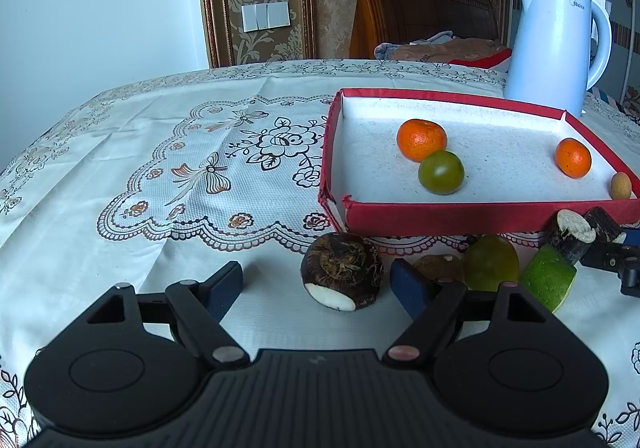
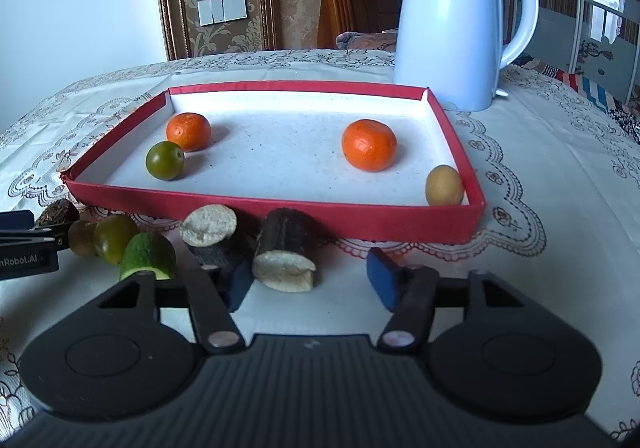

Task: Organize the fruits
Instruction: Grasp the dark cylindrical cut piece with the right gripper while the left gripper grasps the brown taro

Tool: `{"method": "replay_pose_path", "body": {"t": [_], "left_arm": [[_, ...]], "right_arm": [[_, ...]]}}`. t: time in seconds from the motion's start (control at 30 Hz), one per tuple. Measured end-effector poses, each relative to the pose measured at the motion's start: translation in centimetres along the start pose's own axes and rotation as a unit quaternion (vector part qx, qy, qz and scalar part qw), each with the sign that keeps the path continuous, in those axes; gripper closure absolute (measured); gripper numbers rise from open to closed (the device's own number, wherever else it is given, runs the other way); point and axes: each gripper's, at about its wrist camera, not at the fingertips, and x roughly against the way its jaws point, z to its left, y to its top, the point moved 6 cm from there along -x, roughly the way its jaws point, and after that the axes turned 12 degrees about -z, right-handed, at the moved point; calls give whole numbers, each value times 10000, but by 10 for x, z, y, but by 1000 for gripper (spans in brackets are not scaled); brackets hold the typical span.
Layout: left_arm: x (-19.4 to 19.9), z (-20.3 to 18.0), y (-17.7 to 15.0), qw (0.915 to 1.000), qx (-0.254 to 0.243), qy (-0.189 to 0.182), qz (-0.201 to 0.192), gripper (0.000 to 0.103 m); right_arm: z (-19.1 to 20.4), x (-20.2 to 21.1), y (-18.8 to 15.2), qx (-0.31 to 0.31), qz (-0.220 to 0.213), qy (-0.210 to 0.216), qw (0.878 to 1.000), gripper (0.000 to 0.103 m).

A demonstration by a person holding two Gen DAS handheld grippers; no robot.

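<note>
Two oranges (image 2: pixel 369 144), green citrus (image 2: pixel 165 160) lie in red tray (image 2: pixel 280 214)

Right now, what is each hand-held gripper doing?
Left hand-held gripper: open, holding nothing.
Right hand-held gripper: open around a cut dark stalk piece, not gripping.

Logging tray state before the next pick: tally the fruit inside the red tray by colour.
Inside the red tray:
orange fruit: 2
green fruit: 1
tan fruit: 1
Total: 4
</note>
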Motion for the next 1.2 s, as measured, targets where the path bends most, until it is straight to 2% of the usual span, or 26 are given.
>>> {"method": "replay_pose_path", "body": {"t": [0.2, 0.33, 0.47, 0.6, 0.67, 1.2], "left_arm": [[1, -2, 2, 10000, -67, 32, -53, 23], [1, -2, 2, 10000, -66, 15, -56, 24], [3, -6, 2, 9998, -100, -140, -82, 45], [4, -7, 2, 9997, -79, -217, -99, 59], [4, -8, 2, 9996, -65, -254, -105, 62], [6, -10, 2, 9996, -176, -147, -169, 62]], "right_arm": [[0, 4, -1, -9, -76, 58, 10000, 67], [1, 5, -2, -38, -102, 123, 9999, 70], [-1, 6, -2, -51, -116, 127, 9998, 72], [-1, 6, -2, -36, -122, 128, 9998, 72], [-1, 6, -2, -38, -129, 128, 9998, 72], [-3, 8, -1, -139, -197, 163, 9996, 72]]}}
